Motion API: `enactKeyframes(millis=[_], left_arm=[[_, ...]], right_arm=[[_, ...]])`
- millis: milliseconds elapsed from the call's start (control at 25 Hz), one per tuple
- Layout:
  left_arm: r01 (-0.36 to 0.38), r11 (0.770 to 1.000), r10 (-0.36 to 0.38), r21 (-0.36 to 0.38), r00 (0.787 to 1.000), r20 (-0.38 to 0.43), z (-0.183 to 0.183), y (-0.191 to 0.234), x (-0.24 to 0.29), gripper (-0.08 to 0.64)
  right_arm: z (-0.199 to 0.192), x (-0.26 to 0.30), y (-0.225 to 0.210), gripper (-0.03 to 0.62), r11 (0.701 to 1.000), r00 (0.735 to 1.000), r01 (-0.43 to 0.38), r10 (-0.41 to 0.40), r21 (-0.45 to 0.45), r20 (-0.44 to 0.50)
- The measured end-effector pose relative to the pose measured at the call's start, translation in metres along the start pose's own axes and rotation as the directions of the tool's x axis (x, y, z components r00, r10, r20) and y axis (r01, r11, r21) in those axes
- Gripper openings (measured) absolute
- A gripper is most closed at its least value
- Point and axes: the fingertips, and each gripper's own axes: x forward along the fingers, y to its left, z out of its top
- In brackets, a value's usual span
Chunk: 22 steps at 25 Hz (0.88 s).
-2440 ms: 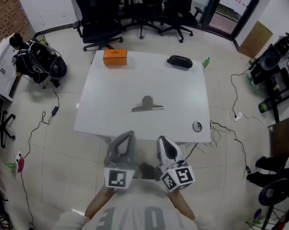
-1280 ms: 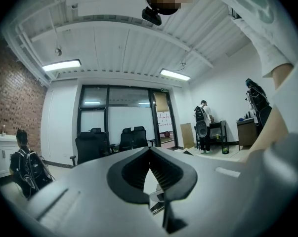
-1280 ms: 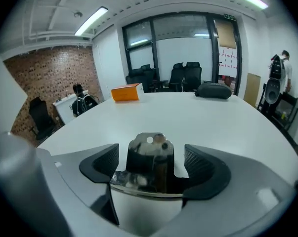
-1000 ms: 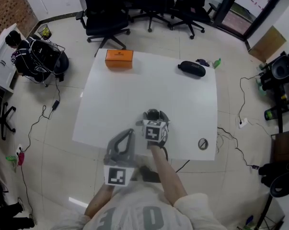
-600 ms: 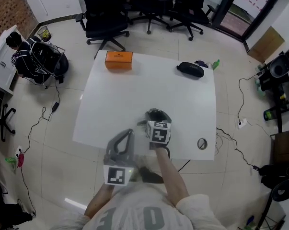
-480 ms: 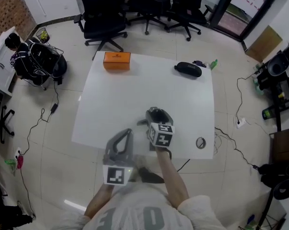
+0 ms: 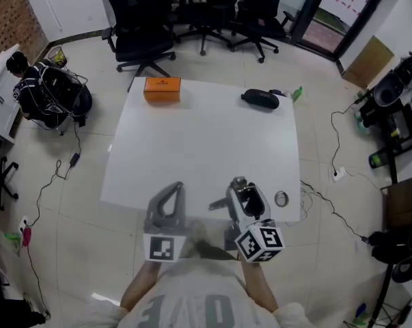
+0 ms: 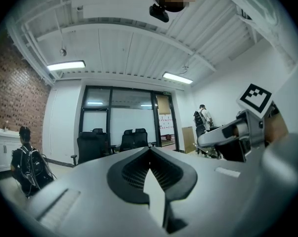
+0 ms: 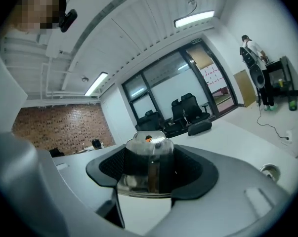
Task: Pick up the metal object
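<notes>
The right gripper (image 7: 244,200) has its jaws clamped on the metal object (image 9: 148,162), a shiny clip, held clear of the white desk (image 7: 206,135) just above its near edge. The left gripper (image 7: 166,207) hangs just off that edge, its jaws pressed together on nothing. The pads appear to bear on smooth, rounded metal with one wing jutting sideways, so a tilt or a slackened squeeze could let the clip pivot or slide free. This close to the desk's edge, it would likely drop past the desk to the tiled floor (image 7: 76,231).
</notes>
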Motion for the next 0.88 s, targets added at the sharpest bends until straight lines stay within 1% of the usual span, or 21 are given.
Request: enactKeyframes(millis=[160, 400, 520, 720, 880], left_arm=[[0.002, 1.0, -0.002, 0.016, 1.0, 0.007, 0.004, -0.002, -0.011, 0.002], [0.013, 1.0, -0.013, 0.014, 0.999, 0.03, 0.013, -0.011, -0.028, 0.002], [0.025, 0.999, -0.026, 0.024, 0.999, 0.036, 0.02, -0.014, -0.043, 0.002], [0.055, 0.998, -0.056, 0.026, 0.998, 0.016, 0.015, -0.022, -0.078, 0.002], [0.066, 0.998, -0.066, 0.008, 0.998, 0.006, 0.009, -0.03, -0.105, 0.002]], right_arm=[[0.008, -0.027, 0.007, 0.3, 1.0, 0.999, -0.015, 0.015, -0.013, 0.03], [0.006, -0.04, 0.015, 0.301, 1.0, 0.999, -0.017, 0.017, -0.014, 0.049], [0.008, -0.053, 0.027, 0.3, 0.999, 0.997, -0.017, 0.02, -0.04, 0.072], [-0.005, -0.088, 0.042, 0.299, 1.0, 0.996, -0.007, 0.009, -0.025, 0.091], [-0.019, -0.119, 0.05, 0.299, 1.0, 0.996, 0.016, -0.016, -0.006, 0.083]])
